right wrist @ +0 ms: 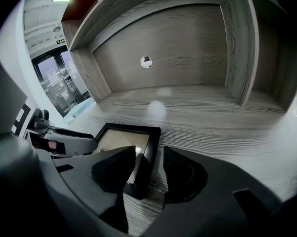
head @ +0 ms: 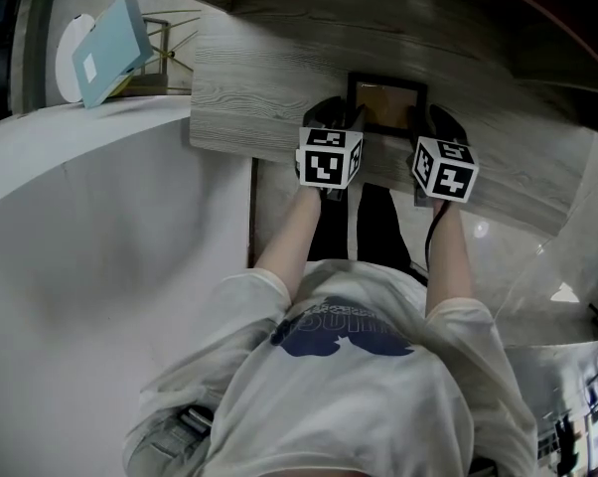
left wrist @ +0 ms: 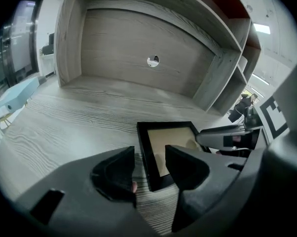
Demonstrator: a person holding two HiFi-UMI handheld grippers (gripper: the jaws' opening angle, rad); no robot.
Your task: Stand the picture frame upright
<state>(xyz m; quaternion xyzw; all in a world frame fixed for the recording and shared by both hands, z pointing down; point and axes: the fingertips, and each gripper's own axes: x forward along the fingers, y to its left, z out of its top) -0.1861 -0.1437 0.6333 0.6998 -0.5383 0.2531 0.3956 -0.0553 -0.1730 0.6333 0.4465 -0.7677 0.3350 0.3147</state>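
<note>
A black picture frame with a tan centre lies flat on the grey wooden shelf. My left gripper is at its near left corner, my right gripper at its near right corner. In the left gripper view the frame has its left edge between the open jaws of the left gripper, with gaps on both sides. In the right gripper view the frame has its right edge between the jaws of the right gripper. Wood shows between that edge and the right jaw.
The shelf is a cubby with a back wall carrying a round cable hole and upright side panels. A white curved counter lies to the left, with a pale blue box beyond it.
</note>
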